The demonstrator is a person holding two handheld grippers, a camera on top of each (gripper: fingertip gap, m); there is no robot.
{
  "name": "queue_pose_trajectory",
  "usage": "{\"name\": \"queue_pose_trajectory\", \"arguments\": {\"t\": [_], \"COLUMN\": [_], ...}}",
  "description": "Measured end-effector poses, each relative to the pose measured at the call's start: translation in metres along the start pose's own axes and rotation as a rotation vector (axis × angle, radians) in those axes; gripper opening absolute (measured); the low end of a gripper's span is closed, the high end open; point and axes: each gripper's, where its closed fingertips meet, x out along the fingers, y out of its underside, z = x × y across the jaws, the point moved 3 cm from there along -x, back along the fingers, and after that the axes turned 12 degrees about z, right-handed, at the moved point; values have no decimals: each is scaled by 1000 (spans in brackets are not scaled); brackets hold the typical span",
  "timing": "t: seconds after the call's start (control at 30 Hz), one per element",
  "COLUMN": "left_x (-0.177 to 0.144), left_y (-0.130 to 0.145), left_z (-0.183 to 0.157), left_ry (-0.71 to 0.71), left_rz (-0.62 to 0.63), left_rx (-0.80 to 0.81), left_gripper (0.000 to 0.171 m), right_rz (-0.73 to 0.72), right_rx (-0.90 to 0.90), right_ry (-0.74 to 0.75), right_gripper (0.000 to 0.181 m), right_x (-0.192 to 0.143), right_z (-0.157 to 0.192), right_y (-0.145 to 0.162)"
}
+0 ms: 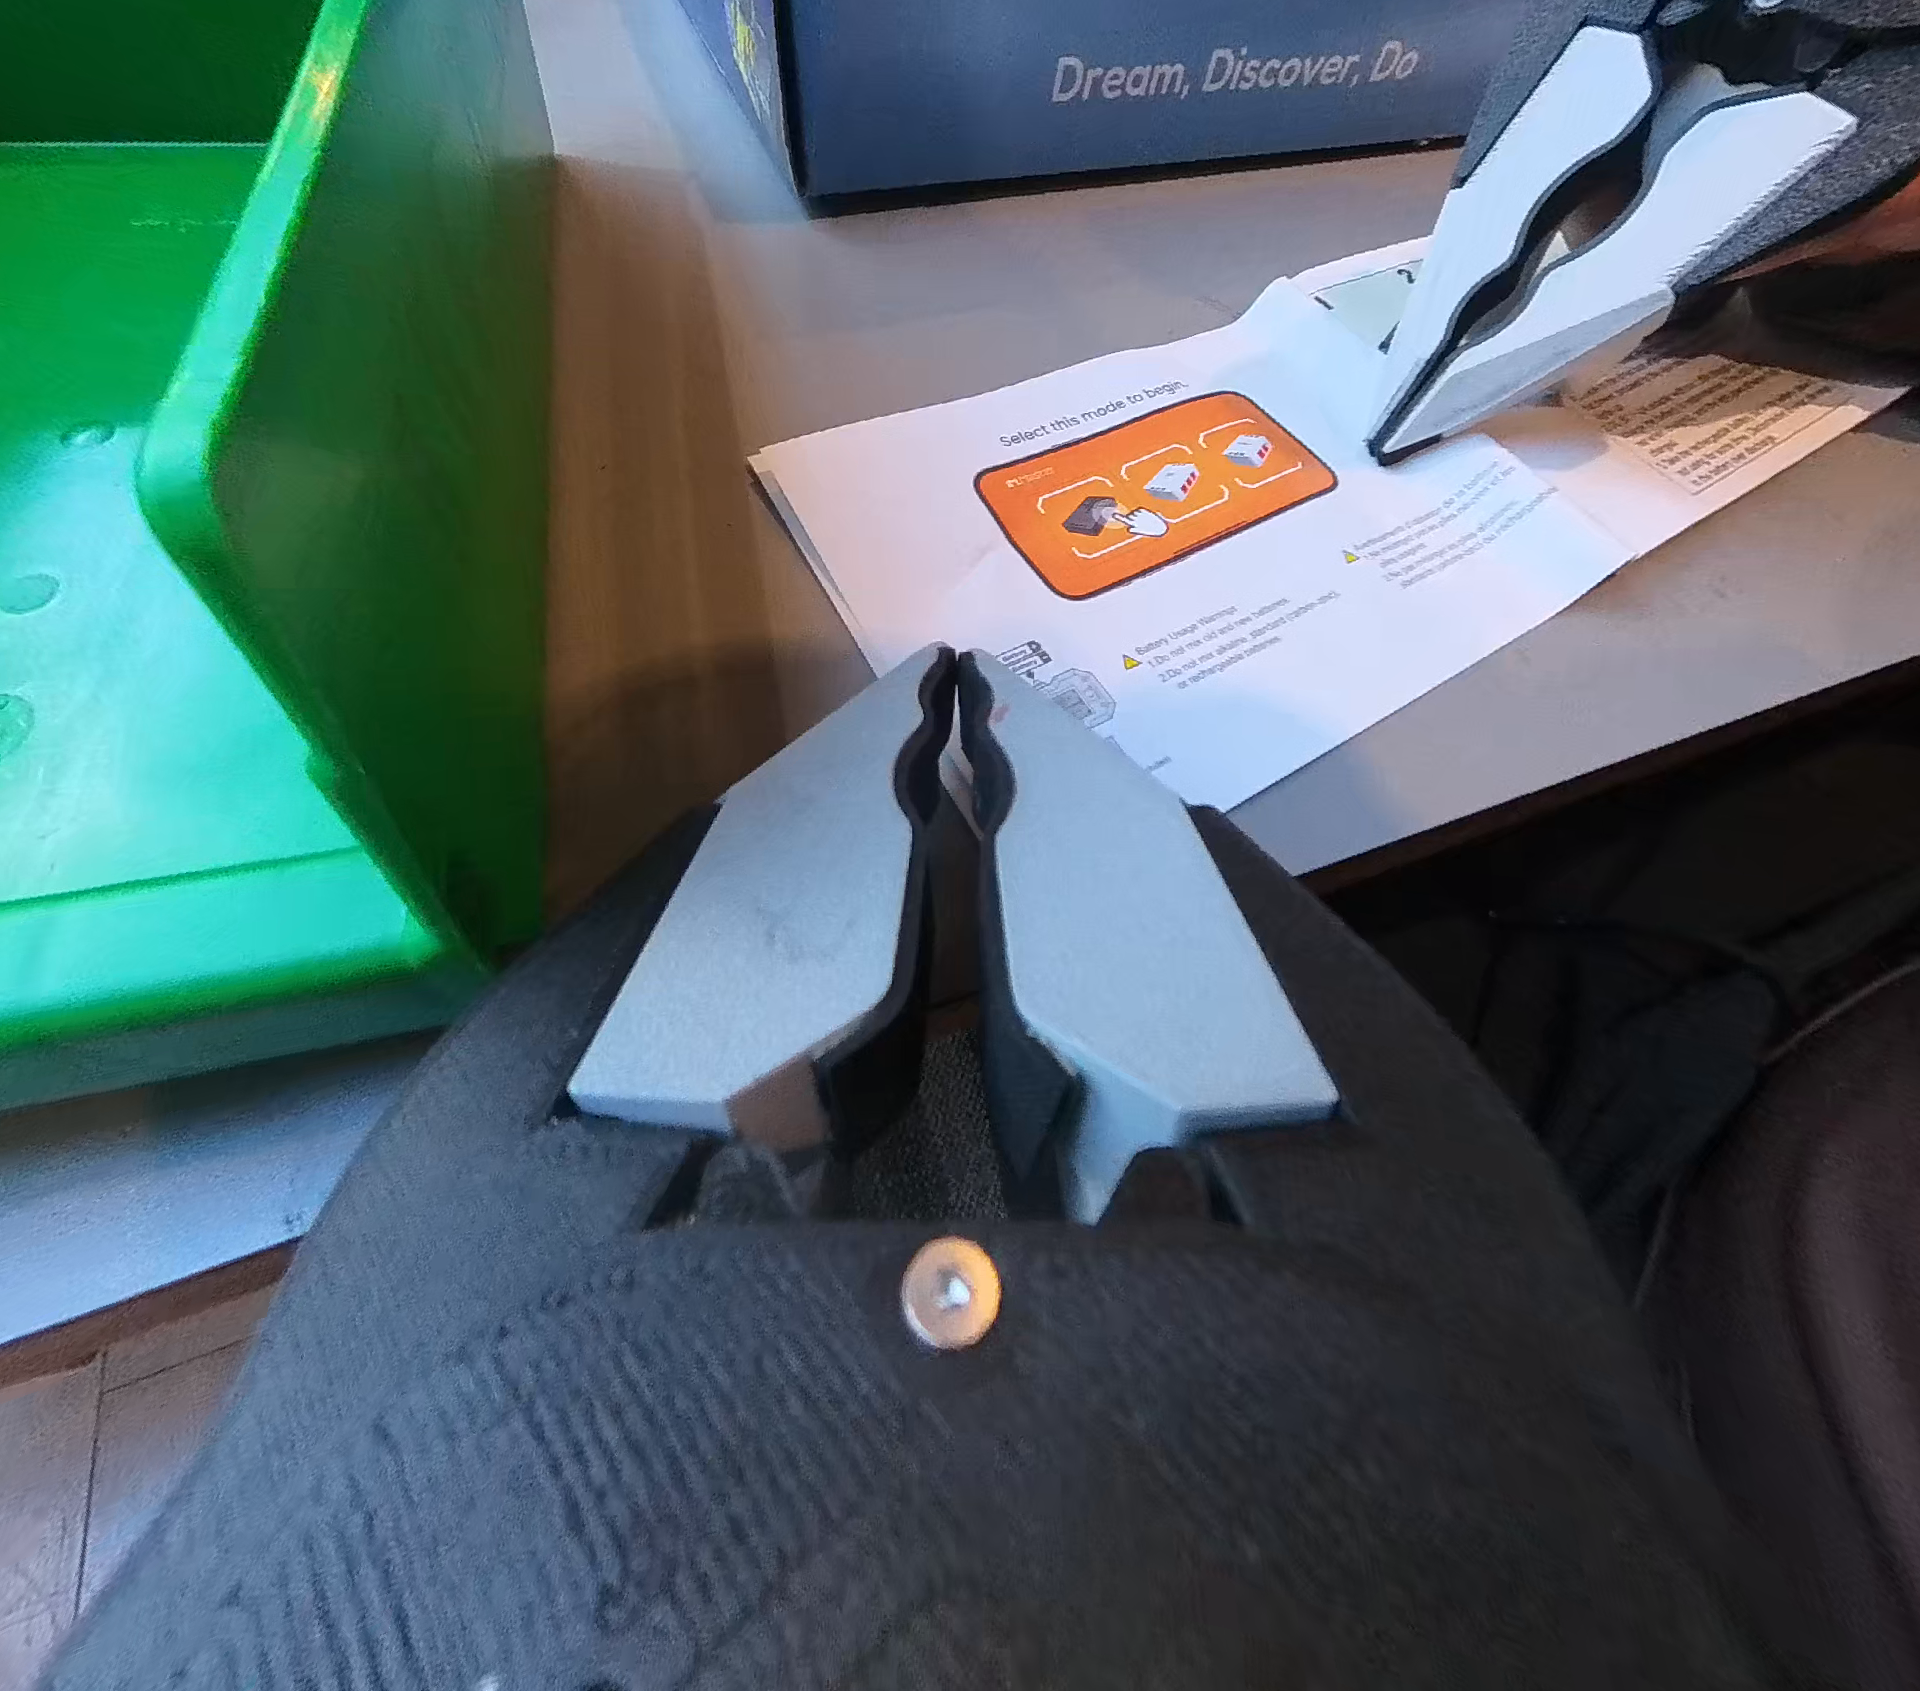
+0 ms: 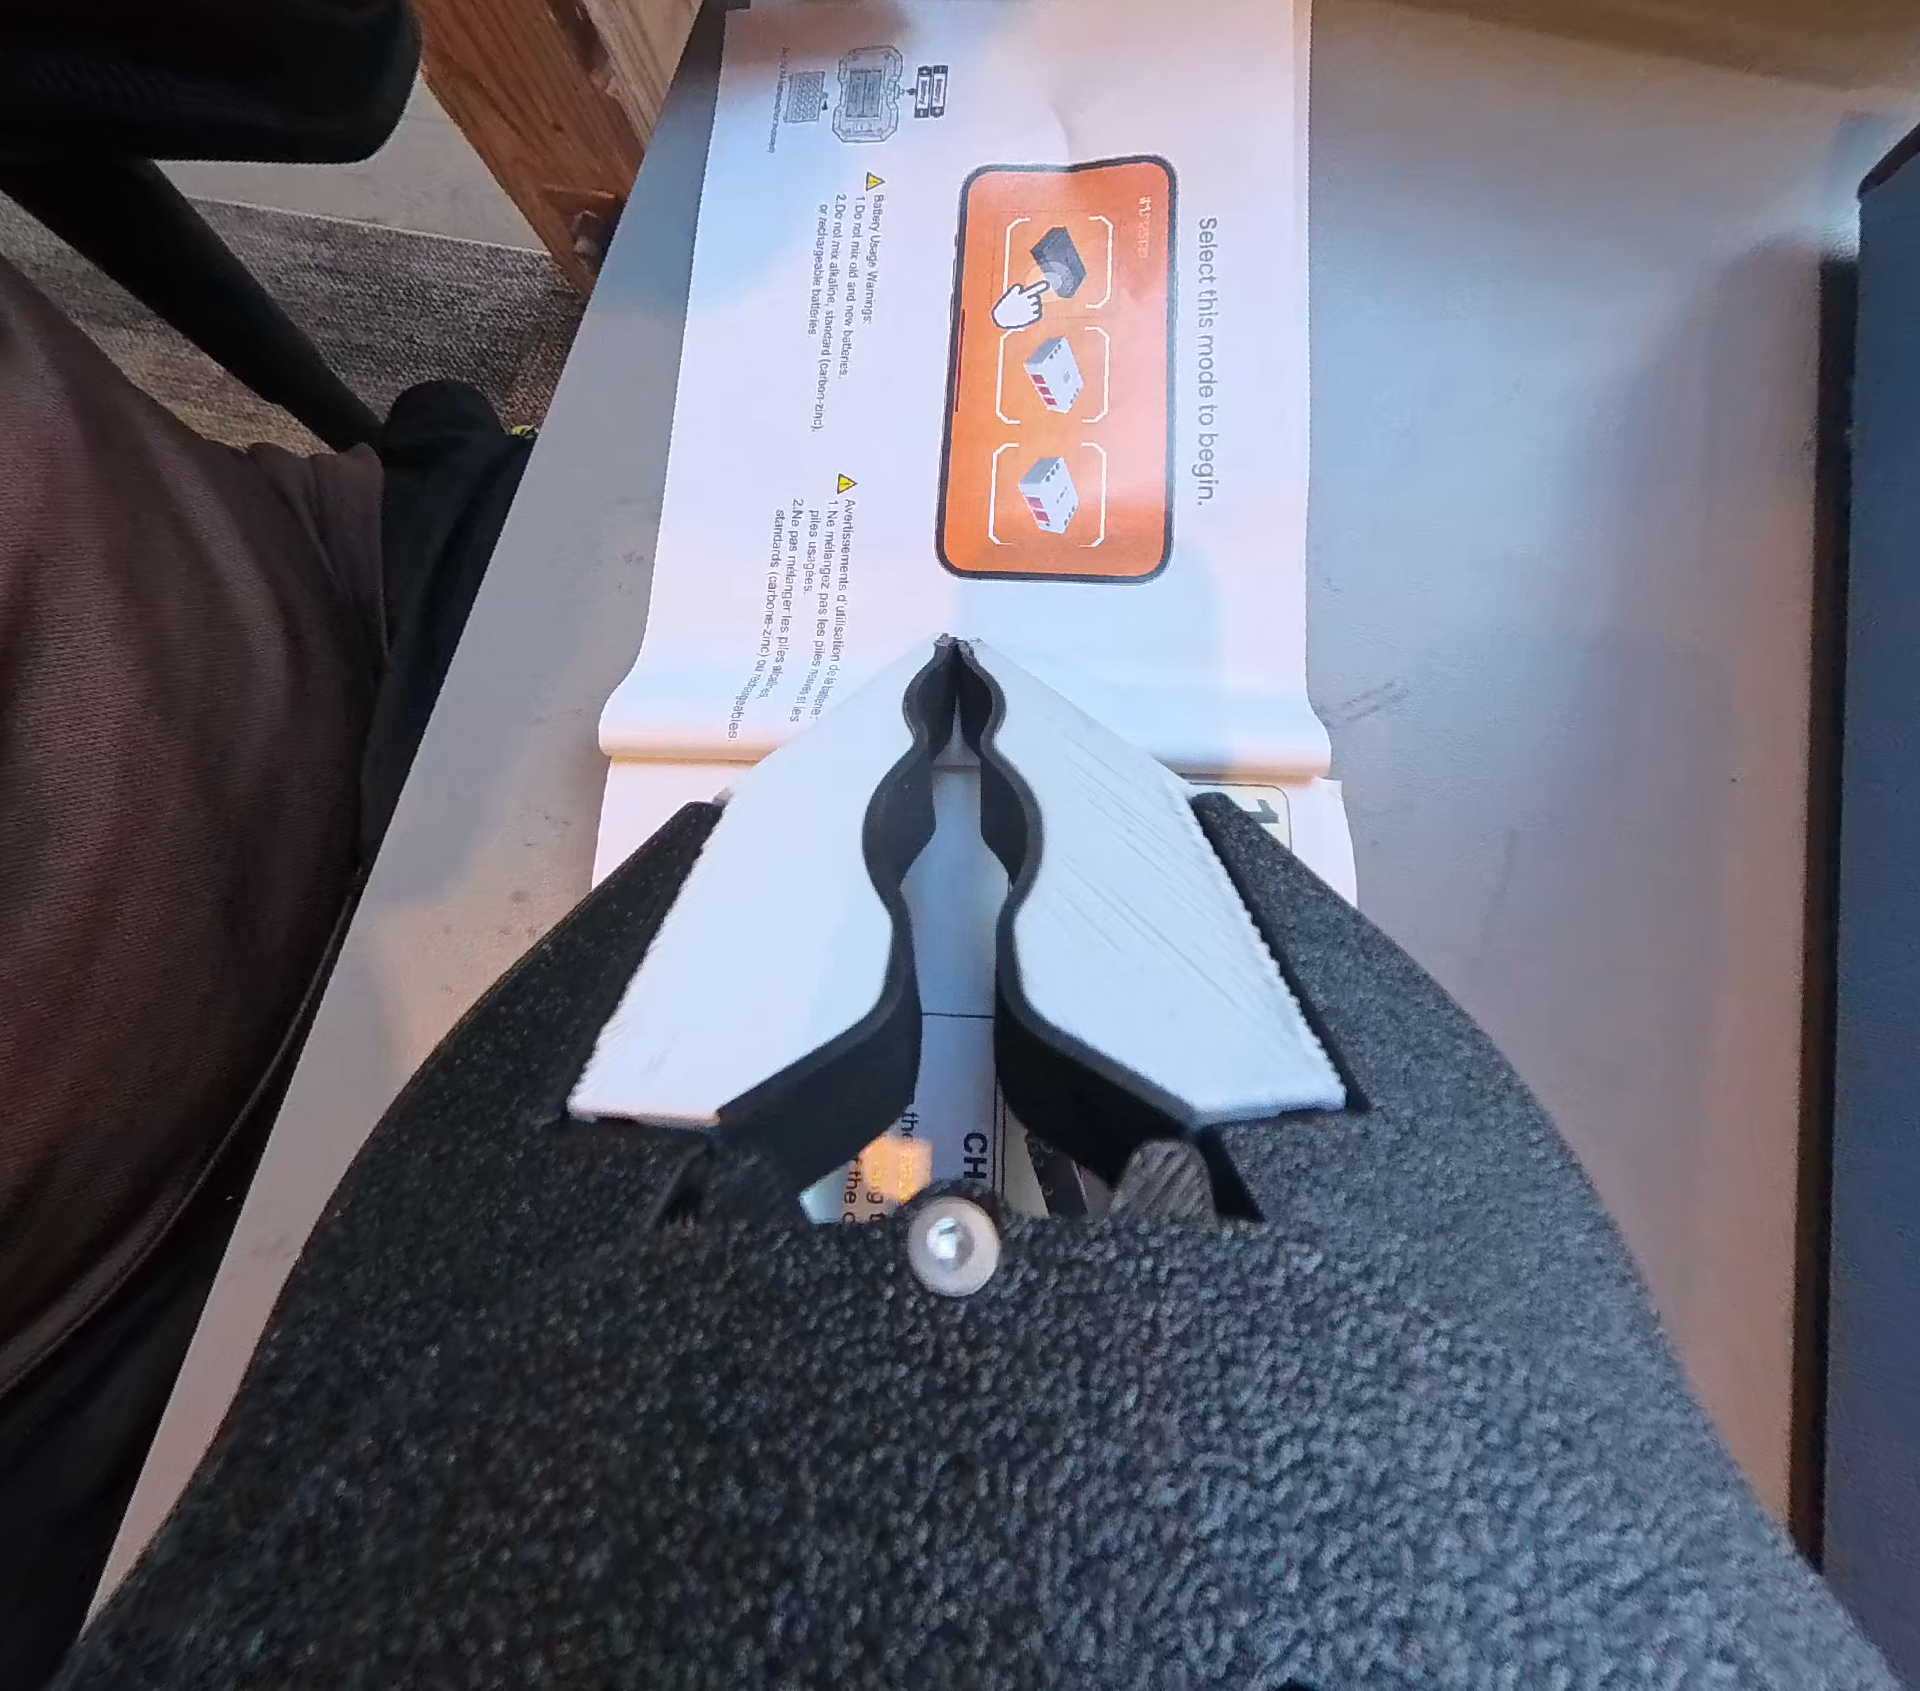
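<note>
- Lying flat on the grey worktop [image 1: 665, 353], a white folded instruction leaflet [image 1: 1226, 602] with an orange picture panel [image 1: 1153, 493] sits near the front edge, between the two grippers.
- The left gripper [image 1: 956, 656] has its jaws drawn together, the tips all but touching, with nothing seen between them; the tips sit over the near corner of the leaflet, though whether they touch the paper cannot be told.
- The right gripper [image 2: 954, 644] likewise has its jaws closed to a sliver at the tips. It angles down onto the leaflet, the tips meeting the sheet close to a fold; whether they pinch the paper or only press on it cannot be told.
- In the left wrist view, the right gripper [image 1: 1387, 452] comes in from the upper right, its point on the paper just past the orange panel, where a raised flap of the leaflet stands beside it.
- A green plastic bin [image 1: 343, 415] stands on the worktop to the left of the leaflet, close to the left gripper and apart from the paper.
- A blue cardboard box [image 1: 1122, 83], open on top with a brown inside, sits behind the leaflet; some small printed items lie in it.
- In the right wrist view, a dark sleeve [image 2: 156, 602] fills the left side, beyond the worktop's edge.
</note>
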Motion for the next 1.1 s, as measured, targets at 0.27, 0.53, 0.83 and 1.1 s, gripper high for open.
{"name": "queue_pose_trajectory", "arguments": {"t": [0.27,0.53,0.83,1.1], "left_x": [0,-1,-1,0], "left_y": [0,0,0,0], "left_z": [0,0,0,-1], "left_ry": [6,15,16,8], "left_rz": [-4,-10,-12,-8], "left_rx": [-3,-8,-5,7], "left_gripper": [0,0,0,0], "right_rz": [0,0,0,-92], "right_rx": [2,5,6,-3], "right_ry": [-4,-9,-9,32], "right_gripper": [0,0,0,0], "right_x": [0,0,0,-14], "right_z": [0,0,0,-3], "right_y": [0,0,0,-10]}}
